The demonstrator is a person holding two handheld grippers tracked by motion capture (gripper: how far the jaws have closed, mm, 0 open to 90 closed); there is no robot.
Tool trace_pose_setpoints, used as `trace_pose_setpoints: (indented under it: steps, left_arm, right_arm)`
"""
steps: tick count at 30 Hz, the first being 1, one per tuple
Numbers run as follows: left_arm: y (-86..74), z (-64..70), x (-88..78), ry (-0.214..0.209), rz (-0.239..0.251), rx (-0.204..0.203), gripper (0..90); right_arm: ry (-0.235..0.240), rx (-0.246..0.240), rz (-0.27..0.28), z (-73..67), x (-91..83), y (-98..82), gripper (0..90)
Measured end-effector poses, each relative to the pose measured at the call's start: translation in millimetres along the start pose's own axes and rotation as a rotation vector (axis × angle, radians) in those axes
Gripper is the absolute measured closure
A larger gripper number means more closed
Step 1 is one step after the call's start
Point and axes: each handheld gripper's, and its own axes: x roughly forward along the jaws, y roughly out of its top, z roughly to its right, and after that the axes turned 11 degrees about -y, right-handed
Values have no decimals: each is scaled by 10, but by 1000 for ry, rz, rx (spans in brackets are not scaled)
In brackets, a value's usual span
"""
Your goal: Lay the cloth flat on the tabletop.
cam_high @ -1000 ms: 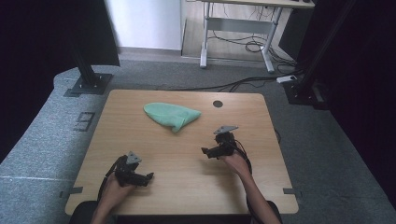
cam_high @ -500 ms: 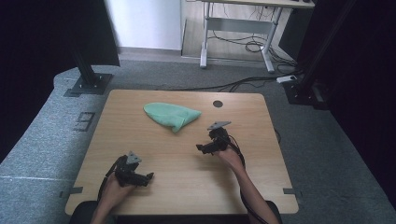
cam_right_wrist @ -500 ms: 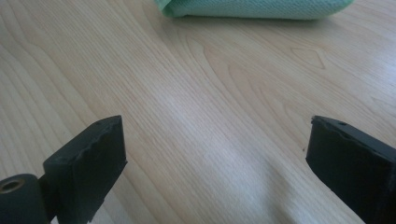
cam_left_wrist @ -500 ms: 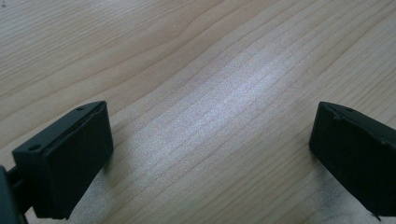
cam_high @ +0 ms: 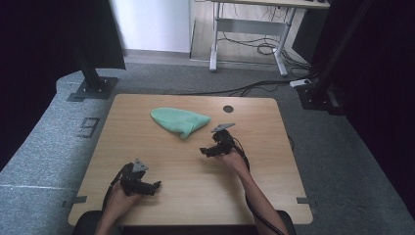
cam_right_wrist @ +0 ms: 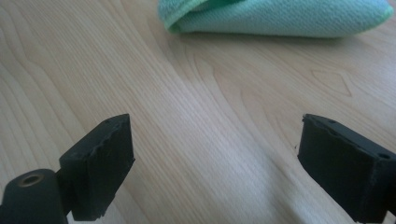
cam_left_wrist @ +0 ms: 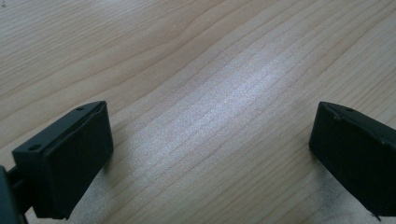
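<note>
A folded mint-green cloth (cam_high: pixel 178 121) lies on the far middle of the wooden table (cam_high: pixel 274 166). My right gripper (cam_high: pixel 203 151) hovers just right of and nearer than the cloth, its jaws pointing left toward it. In the right gripper view the cloth (cam_right_wrist: pixel 280 16) lies ahead of the jaws. The right gripper (cam_right_wrist: pixel 215 140) is open; its jaws have just been closing a little, with only bare wood between them. My left gripper (cam_high: pixel 154 186) rests near the front left edge. The left gripper (cam_left_wrist: pixel 210 126) stands open over bare wood.
A small round dark hole (cam_high: pixel 228 108) sits in the tabletop behind the cloth. Black stand bases (cam_high: pixel 90 88) and cables (cam_high: pixel 254 88) lie on the grey floor beyond the table. A metal desk frame (cam_high: pixel 244 34) stands farther back.
My right gripper has moved left and slightly away from the person, closer to the cloth's near tip. The left gripper and the cloth have stayed put.
</note>
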Motion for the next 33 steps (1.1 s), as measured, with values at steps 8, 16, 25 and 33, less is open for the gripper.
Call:
trace_pose_setpoints:
  steps: [8, 16, 25, 33]
  left_arm:
    - [0, 0, 1, 0, 1, 0, 0]
    - [0, 0, 0, 0, 0, 0, 0]
    - [0, 0, 0, 0, 0, 0, 0]
    - [0, 1, 1, 0, 1, -1, 0]
  right_arm:
    - [30, 30, 11, -21, 98, 107, 206]
    - [34, -13, 10, -106, 215, 255, 351]
    - [57, -33, 3, -185, 347, 383, 490]
    - [67, -45, -4, -223, 457, 453, 569]
